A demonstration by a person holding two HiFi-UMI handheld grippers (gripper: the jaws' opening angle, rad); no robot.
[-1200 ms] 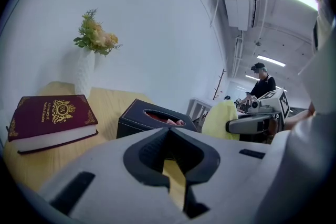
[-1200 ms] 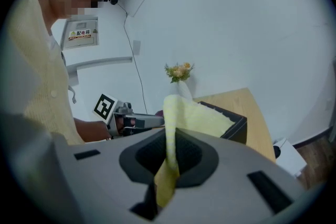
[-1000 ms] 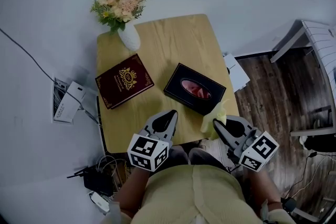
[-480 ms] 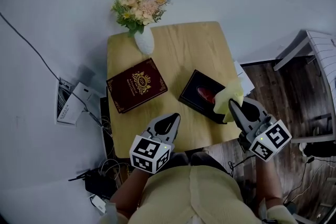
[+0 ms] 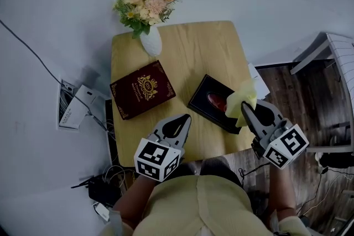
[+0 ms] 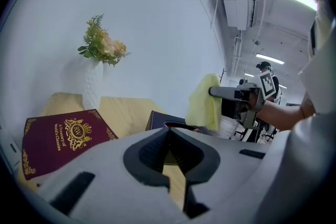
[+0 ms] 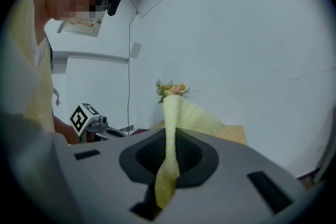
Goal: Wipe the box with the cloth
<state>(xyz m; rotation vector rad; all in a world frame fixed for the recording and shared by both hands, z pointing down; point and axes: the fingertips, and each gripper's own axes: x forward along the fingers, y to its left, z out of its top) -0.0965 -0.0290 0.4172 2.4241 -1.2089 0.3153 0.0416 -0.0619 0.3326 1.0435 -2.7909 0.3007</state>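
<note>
While above box [image 5: 201,98], yellow cloth [image 5: 241,102].

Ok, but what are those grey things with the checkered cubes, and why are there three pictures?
Those are two grippers, like big tongs. A person holds one in each hand, and the cubes are part of them. One picture comes from a camera on the person's head, looking down. The other two come from little cameras riding on each gripper. On the wooden table are a dark red book, a white vase of flowers and a black box. The right gripper is pinching a yellow cloth, which hangs at the box's right end. The left gripper is closed with nothing in it, over the table's near edge.
</note>
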